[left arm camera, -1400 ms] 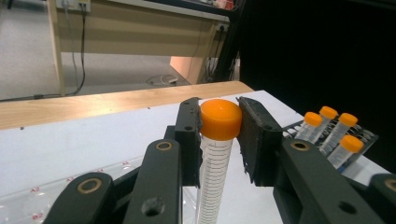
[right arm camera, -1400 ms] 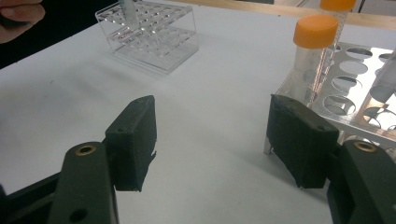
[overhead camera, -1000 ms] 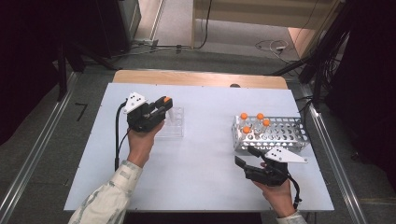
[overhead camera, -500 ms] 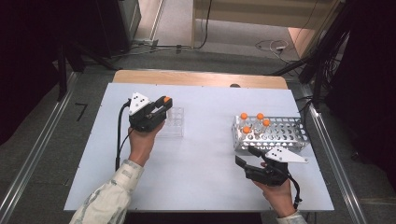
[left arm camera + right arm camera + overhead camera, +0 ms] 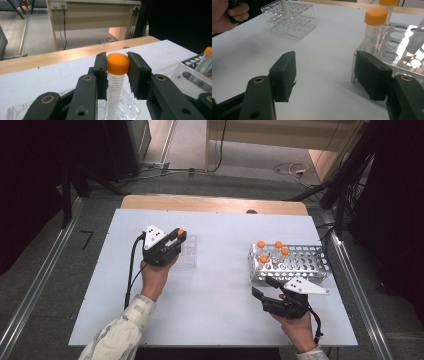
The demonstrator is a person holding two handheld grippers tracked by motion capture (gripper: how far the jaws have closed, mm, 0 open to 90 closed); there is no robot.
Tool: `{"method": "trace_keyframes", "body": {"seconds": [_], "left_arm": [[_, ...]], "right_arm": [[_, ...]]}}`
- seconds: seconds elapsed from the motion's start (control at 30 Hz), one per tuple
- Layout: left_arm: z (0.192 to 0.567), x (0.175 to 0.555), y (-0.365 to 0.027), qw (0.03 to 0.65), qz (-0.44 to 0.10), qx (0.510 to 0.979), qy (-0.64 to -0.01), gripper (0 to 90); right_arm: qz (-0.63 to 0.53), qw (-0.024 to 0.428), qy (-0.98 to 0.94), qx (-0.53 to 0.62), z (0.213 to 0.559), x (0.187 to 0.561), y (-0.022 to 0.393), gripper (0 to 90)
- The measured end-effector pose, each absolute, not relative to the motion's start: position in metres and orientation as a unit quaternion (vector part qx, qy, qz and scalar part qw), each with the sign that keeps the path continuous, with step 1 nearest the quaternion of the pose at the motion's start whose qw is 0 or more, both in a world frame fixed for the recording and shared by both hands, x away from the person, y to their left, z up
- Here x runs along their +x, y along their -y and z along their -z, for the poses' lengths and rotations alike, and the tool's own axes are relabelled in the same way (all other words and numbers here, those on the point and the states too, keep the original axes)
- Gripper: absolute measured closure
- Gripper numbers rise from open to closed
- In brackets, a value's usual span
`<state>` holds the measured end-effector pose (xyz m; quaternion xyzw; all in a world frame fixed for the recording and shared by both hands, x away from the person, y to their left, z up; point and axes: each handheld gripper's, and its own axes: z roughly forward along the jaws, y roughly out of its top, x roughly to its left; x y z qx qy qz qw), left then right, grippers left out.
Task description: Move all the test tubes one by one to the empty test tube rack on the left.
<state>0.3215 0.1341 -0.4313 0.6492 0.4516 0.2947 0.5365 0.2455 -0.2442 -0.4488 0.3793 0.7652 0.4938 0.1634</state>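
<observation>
— Lowering that tube (image 5: 115,82) into the clear rack (image 5: 186,251), are we? Where does it sit now?

— Upright, at about nine o'clock on the counter (image 5: 220,290), its tip over the clear rack's wells. The left gripper (image 5: 117,65) has its fingers (image 5: 101,72) clamped on the orange cap (image 5: 118,63).

— So how to finish cleanly?

— I'd keep the tube plumb, centre it over one well, sink it until it seats, then let go.

— And the other hand?

— The right gripper (image 5: 325,75) rests at five o'clock, fingers spread with nothing between them, just short of the metal rack (image 5: 300,265) holding four capped tubes (image 5: 272,251).
</observation>
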Motion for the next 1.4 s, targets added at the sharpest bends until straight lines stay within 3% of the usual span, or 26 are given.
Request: {"method": "trace_keyframes", "body": {"seconds": [0.47,0.57,0.93,1.17,1.4], "left_arm": [[0.450,0.319,-0.132,0.522,-0.285,0.661,-0.457,67.5],[0.449,0.319,-0.133,0.524,-0.280,0.660,-0.459,60.6],[0.440,0.303,-0.141,0.560,-0.263,0.641,-0.454,49.7],[0.437,0.290,-0.146,0.559,-0.235,0.640,-0.473,26.5],[0.436,0.273,-0.152,0.565,-0.210,0.647,-0.467,19.4]], "right_arm": [[-0.490,0.164,-0.767,0.380,0.450,0.246,0.243,32.7],[-0.490,0.165,-0.767,0.380,0.451,0.247,0.243,32.7],[-0.490,0.170,-0.763,0.385,0.451,0.247,0.246,32.7],[-0.488,0.177,-0.759,0.393,0.451,0.249,0.248,32.7],[-0.483,0.202,-0.743,0.417,0.452,0.255,0.259,33.4]]}}
